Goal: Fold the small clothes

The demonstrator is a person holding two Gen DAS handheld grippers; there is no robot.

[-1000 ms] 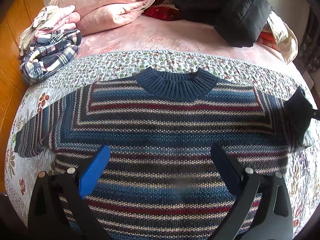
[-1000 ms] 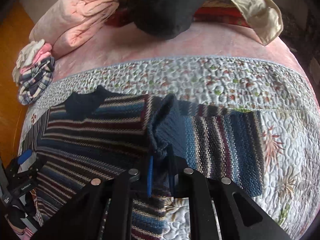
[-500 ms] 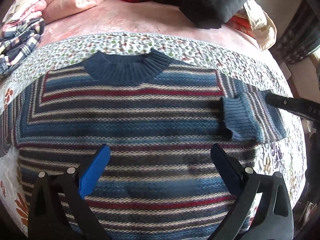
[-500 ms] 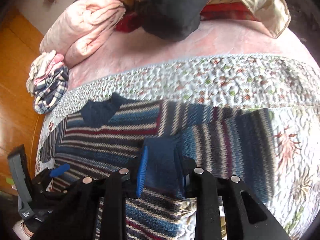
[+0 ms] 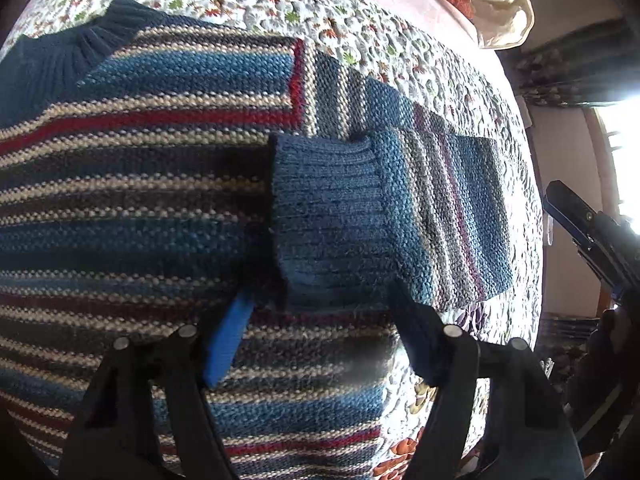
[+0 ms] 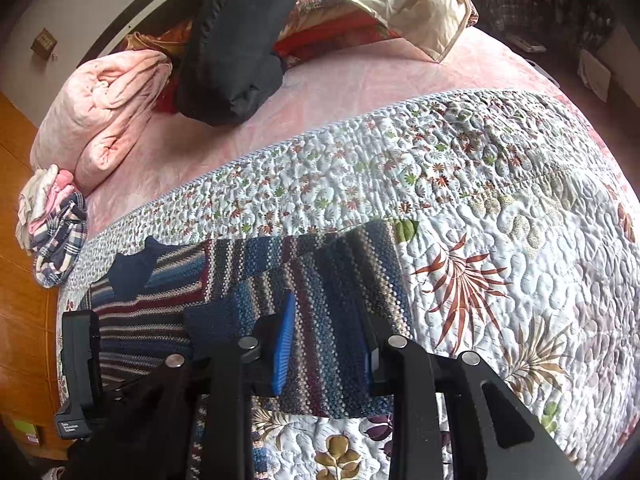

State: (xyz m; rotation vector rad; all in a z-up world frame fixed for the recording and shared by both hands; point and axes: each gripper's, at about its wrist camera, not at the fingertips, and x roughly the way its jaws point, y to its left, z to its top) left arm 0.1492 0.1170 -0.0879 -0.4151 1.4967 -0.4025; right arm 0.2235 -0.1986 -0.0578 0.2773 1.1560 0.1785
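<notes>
lying flat on the flowered quilt near the bed's front edge, the striped sweater has its sleeve folded across the chest, cuff toward the middle. the left gripper hovers over the cuff, jaws wide and empty. the right gripper hangs above the sleeve, jaws apart, gripping nothing.
</notes>
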